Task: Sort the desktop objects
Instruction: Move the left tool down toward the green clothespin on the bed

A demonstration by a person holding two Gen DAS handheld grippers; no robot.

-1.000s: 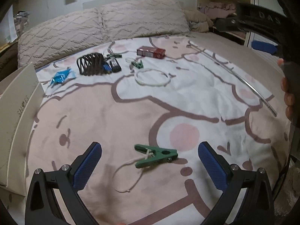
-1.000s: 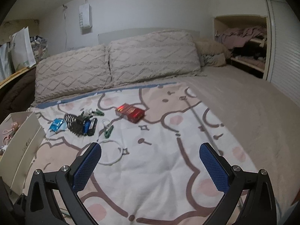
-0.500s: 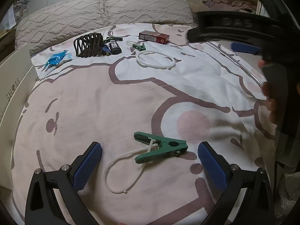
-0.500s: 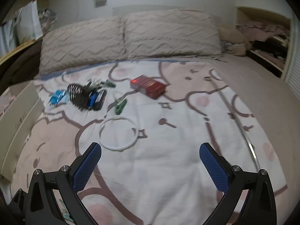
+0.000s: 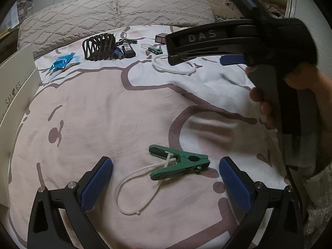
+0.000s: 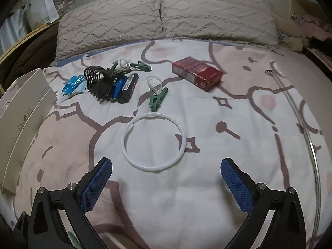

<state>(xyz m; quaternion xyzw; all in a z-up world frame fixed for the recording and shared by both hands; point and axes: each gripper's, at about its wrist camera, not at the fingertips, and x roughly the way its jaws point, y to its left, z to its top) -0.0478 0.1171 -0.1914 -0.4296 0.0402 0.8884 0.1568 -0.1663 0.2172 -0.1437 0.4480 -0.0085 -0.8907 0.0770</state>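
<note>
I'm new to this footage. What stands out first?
A green clip with a white loop lies between the open left tool's fingers. A white ring lies just ahead of the open right tool; a red box sits farther back.

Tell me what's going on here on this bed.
A person is sorting small items scattered on a bedspread, holding a gripper in each hand. The left gripper is open around a green clip with a white loop, not yet closed. The right gripper hovers open just short of a white ring.
</note>
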